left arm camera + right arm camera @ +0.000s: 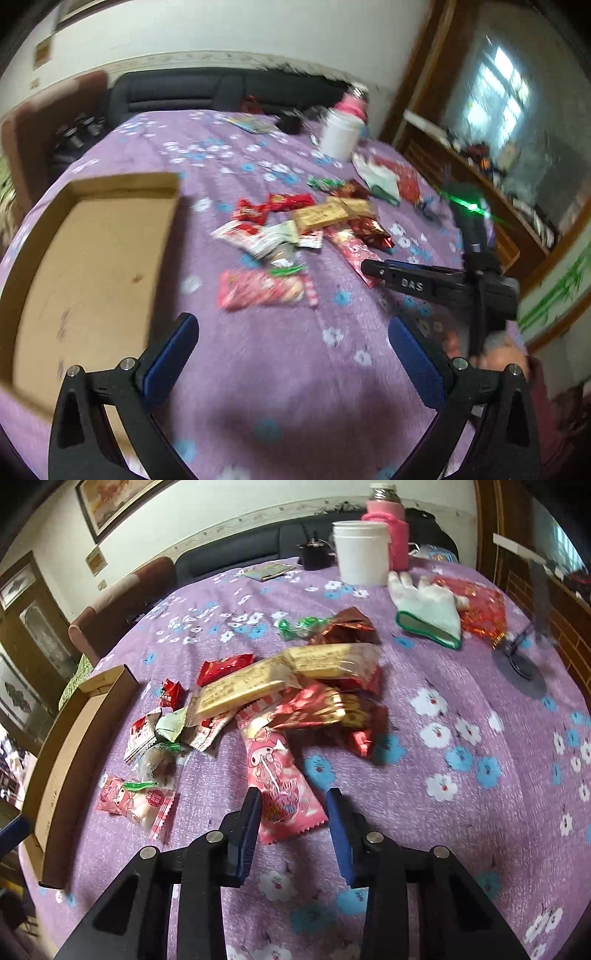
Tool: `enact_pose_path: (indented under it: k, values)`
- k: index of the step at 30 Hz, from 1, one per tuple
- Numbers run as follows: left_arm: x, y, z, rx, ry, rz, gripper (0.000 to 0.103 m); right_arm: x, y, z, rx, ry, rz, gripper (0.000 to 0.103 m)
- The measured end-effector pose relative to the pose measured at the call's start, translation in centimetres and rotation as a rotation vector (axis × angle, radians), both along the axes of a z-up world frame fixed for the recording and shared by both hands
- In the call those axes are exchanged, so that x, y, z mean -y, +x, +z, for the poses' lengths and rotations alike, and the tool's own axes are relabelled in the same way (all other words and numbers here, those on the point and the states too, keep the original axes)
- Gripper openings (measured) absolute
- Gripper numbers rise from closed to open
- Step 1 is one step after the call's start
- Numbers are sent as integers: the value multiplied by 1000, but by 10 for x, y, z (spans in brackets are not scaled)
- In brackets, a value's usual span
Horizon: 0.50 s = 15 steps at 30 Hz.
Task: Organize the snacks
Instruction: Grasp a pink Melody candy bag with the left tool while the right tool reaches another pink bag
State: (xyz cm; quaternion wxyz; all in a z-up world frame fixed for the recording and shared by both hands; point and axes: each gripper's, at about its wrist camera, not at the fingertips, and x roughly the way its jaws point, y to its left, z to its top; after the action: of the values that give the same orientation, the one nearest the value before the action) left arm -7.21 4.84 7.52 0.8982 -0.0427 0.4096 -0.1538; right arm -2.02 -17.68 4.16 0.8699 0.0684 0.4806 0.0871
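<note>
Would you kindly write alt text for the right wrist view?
The right hand-held gripper hangs open over a pink snack packet at the near edge of a snack pile on a purple flowered tablecloth. A cardboard box lies left.

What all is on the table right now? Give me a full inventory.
cardboard tray: one, brown, table's left edge.
pink cartoon snack packet: one, between the right tongs' fingers.
small pink packet: one, beside the tray.
beige wafer bars: two, atop the pile.
red and foil packets: several, mid-table.
white tub: one, far side.
pink-sleeved bottle: one, behind the tub.
white glove: one, green cuff, far right.
left tongs: open, empty.
right tongs: open around the packet.
</note>
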Motion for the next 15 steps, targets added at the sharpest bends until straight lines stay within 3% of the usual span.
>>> enact_pose_path:
  k: [3, 8, 11, 12, 15]
  values:
    - [24, 39, -13, -50, 63, -46, 103, 10, 1, 1, -13, 46, -13, 38]
    - [29, 89, -44, -178, 57, -58, 102, 19, 3, 2, -25, 76, -29, 38]
    - [27, 92, -62, -264, 59, -71, 83, 19, 3, 2, -30, 79, -29, 38]
    - [29, 90, -61, -255, 71, -77, 79, 19, 2, 2, -31, 83, -30, 38]
    - [34, 68, -57, -330, -14, -192, 58, 23, 1, 2, -36, 104, -37, 38]
